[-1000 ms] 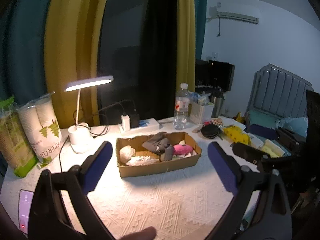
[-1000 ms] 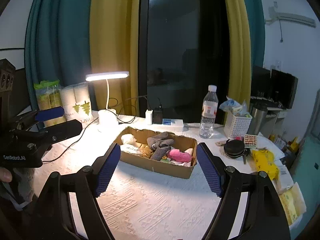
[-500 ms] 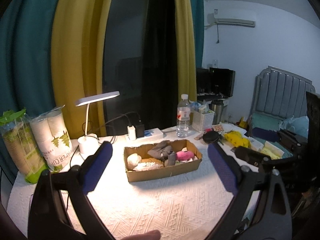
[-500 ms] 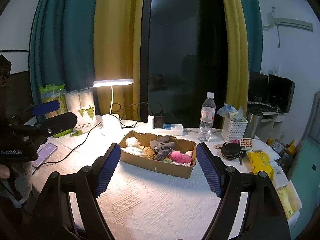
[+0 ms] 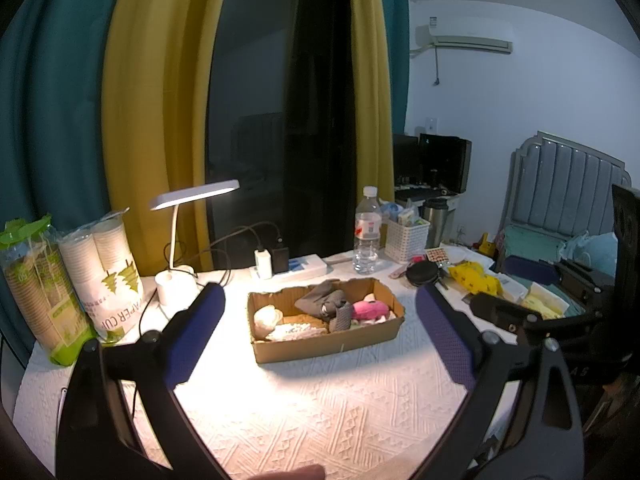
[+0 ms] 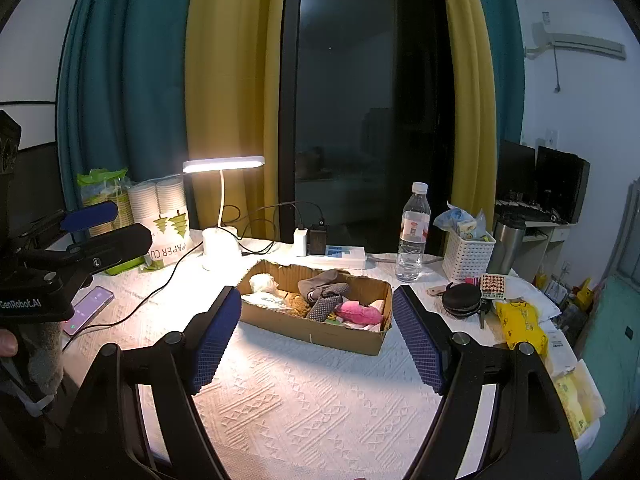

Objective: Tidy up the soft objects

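**Soft things gathered in the box; both grippers held wide above the desk**

The cardboard box (image 5: 326, 330) (image 6: 316, 326) is being shown lying mid-desk, filled with soft objects: a grey sock (image 5: 322, 304) (image 6: 324, 286), a pink plush (image 5: 370, 310) (image 6: 358, 314), and a cream bundle (image 5: 266, 316) (image 6: 262, 282) at its left end. The desk (image 5: 320, 412) (image 6: 312, 408), covered in white patterned cloth, is being left bare between the box's near wall and the cameras. Behind the box, a power strip (image 5: 298, 266) (image 6: 340, 254), water bottle (image 5: 367, 232) (image 6: 414, 234) and lit lamp (image 5: 178, 264) (image 6: 222, 220) are being kept along the far edge. To the right, a black pouch (image 6: 462, 300) and yellow bag (image 6: 520, 320) are crowding that side. The left gripper (image 5: 320, 334) (image 6: 86, 228) and right gripper (image 6: 316, 338) are being held above the near cloth, well short of the box, jaws apart and gripping nothing.
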A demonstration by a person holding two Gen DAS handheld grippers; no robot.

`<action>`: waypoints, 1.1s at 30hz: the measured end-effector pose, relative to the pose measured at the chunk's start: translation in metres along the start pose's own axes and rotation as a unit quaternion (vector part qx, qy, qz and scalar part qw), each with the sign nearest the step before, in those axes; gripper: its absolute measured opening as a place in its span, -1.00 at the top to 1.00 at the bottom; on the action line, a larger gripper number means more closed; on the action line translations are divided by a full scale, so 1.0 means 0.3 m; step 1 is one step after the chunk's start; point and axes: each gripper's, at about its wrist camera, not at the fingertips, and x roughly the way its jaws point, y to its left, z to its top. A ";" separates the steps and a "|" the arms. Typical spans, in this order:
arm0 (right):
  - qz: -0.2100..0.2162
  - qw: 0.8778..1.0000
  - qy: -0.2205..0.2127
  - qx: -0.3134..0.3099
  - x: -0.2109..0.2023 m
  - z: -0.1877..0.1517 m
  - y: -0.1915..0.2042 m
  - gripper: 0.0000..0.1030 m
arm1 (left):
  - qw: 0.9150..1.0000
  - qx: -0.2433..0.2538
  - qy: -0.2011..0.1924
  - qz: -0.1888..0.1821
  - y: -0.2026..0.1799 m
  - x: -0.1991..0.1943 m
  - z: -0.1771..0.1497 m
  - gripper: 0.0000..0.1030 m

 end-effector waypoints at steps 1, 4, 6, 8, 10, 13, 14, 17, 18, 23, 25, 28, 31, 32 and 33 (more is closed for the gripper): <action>0.000 1.000 0.000 0.000 0.000 0.001 -0.001 -0.57 | 1.000 0.000 0.000 0.000 0.000 0.001 0.000 -0.88; 0.000 1.000 0.000 0.000 0.000 0.001 -0.001 -0.57 | 1.000 0.001 0.000 -0.001 0.001 0.002 0.001 -0.88; 0.000 1.000 0.000 0.000 0.001 0.000 -0.001 -0.57 | 1.000 0.000 0.000 0.000 0.001 0.002 0.000 -0.88; 0.000 1.000 0.000 0.000 0.000 0.001 0.000 -0.57 | 1.000 0.000 0.000 0.000 0.000 0.002 0.001 -0.88; 0.000 1.000 0.001 0.000 0.002 0.001 -0.001 -0.57 | 1.000 0.000 0.000 0.000 0.001 0.001 0.000 -0.88; 0.000 1.000 0.000 0.000 0.001 0.001 0.000 -0.57 | 1.000 0.000 0.000 0.000 0.001 0.001 0.001 -0.88; 0.000 1.000 0.001 0.000 0.002 0.000 0.000 -0.57 | 1.000 0.000 0.000 0.000 0.001 0.002 0.000 -0.88; 0.000 1.000 0.000 0.000 0.001 0.002 0.000 -0.57 | 1.000 0.000 0.000 0.000 0.001 0.002 0.000 -0.88; 0.000 1.000 0.000 0.000 0.002 0.001 0.000 -0.57 | 1.000 0.000 0.000 0.000 0.002 0.002 0.001 -0.88; 0.000 1.000 0.001 0.000 0.003 0.002 0.000 -0.57 | 1.000 0.000 0.000 -0.001 0.003 0.003 0.000 -0.88; 0.000 1.000 0.001 0.000 0.003 0.002 0.000 -0.57 | 1.000 0.000 0.000 -0.001 0.003 0.003 0.000 -0.88; 0.000 1.000 0.001 0.000 0.003 0.003 0.001 -0.57 | 1.000 0.000 0.000 -0.002 0.003 0.002 -0.001 -0.88; 0.000 1.000 0.002 -0.001 0.004 0.002 0.001 -0.57 | 1.000 0.001 -0.002 -0.002 0.001 0.005 -0.003 -0.88; 0.000 1.000 0.003 -0.001 0.007 0.000 0.001 -0.57 | 1.000 0.001 -0.002 -0.001 0.001 0.007 -0.004 -0.88; 0.000 1.000 0.004 -0.002 0.009 -0.002 0.000 -0.57 | 1.000 0.002 -0.002 -0.001 0.001 0.009 -0.004 -0.88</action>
